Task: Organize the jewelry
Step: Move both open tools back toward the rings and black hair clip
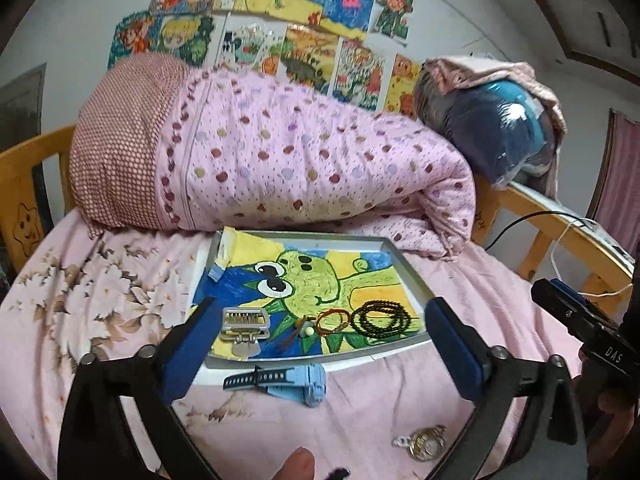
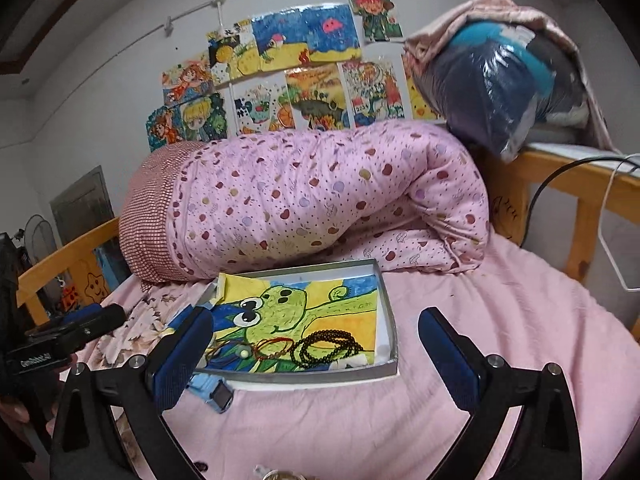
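A shallow grey tray (image 1: 408, 266) lined with a frog drawing lies on the pink bed. In it are a silver hair clip (image 1: 245, 326), a red cord bracelet (image 1: 332, 320) and a dark bead necklace (image 1: 382, 318). A blue watch (image 1: 288, 382) lies on the sheet in front of the tray; a gold-silver piece (image 1: 426, 442) lies nearer me. My left gripper (image 1: 320, 344) is open and empty, hovering over the tray's near edge. My right gripper (image 2: 316, 356) is open and empty over the tray (image 2: 384, 300), with the bead necklace (image 2: 326, 346) and watch (image 2: 216, 392) in view.
A rolled pink dotted quilt (image 1: 280, 160) lies behind the tray. A bagged blue bundle (image 1: 500, 128) sits on the wooden bed rail (image 1: 560, 220) at right, with cables along it. Children's drawings (image 1: 280, 20) cover the wall. The right gripper's body (image 1: 580, 320) shows at the right edge.
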The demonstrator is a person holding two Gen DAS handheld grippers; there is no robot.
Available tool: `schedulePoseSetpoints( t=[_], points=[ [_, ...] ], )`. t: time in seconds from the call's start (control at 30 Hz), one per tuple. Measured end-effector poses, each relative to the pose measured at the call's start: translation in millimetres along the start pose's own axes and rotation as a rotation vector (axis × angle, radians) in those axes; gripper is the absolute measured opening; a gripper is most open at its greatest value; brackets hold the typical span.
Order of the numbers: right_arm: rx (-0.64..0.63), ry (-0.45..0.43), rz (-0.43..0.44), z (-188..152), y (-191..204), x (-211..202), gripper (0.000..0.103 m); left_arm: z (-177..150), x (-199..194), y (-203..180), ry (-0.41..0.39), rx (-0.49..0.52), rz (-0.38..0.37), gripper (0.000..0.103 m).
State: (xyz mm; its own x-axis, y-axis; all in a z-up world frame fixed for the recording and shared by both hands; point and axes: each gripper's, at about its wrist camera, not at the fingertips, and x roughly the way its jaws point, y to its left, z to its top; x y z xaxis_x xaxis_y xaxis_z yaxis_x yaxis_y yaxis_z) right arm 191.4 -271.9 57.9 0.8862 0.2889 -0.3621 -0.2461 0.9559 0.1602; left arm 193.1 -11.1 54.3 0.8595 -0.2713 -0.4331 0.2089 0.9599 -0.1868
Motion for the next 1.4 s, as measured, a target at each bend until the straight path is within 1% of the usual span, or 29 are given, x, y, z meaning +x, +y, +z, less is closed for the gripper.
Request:
schedulePoseSetpoints(
  t=[0.03,0.1,0.2,0.43,0.6,0.83,0.93,1.1,1.27,1.4],
  points=[
    [0.000,0.000,0.000,0.0,0.0,0.0,0.103,-1.9,-8.0,-2.2,-0.011,0.004,-0.001,0.101],
    [-0.025,0.005,0.004,-5.0,6.6,-19.5,0.103,-6.8,-23.8,-7.6,-0.025,0.024,-0.003,0.101],
    [-0.046,0.015,0.005,-10.2,13.5,-34.7,0.103,-14.8,-43.4,-12.7,-0.038,0.049,-0.005,0.101],
    [-0.046,0.020,0.007,-23.6,26.6,-64.4,0.103,-33.7,-76.9,-14.8,-0.038,0.047,-0.045,0.101],
    [-0.057,0.038,-0.010,-39.3,34.3,-75.3,0.103,-49.9,-94.8,-13.4,-0.038,0.057,-0.046,0.101],
    [-0.075,0.133,0.019,-66.1,35.8,-69.7,0.103,-80.7,-98.3,-6.8,0.021,0.072,-0.038,0.101],
    [-0.090,0.170,0.025,-76.9,36.3,-64.1,0.103,-95.6,-94.1,-4.7,0.068,0.081,-0.034,0.101],
    [-0.074,0.231,0.044,-91.4,32.4,-52.2,0.103,-112.7,-84.4,-2.8,0.143,0.089,-0.017,0.101],
    [-0.061,0.293,0.044,-102.8,25.7,-41.6,0.103,-125.5,-78.0,-0.5,0.175,0.071,-0.014,0.101],
    [-0.048,0.351,0.052,-110.2,19.1,-29.9,0.103,-135.0,-66.5,-6.8,0.220,0.128,-0.003,0.101]
  ],
)
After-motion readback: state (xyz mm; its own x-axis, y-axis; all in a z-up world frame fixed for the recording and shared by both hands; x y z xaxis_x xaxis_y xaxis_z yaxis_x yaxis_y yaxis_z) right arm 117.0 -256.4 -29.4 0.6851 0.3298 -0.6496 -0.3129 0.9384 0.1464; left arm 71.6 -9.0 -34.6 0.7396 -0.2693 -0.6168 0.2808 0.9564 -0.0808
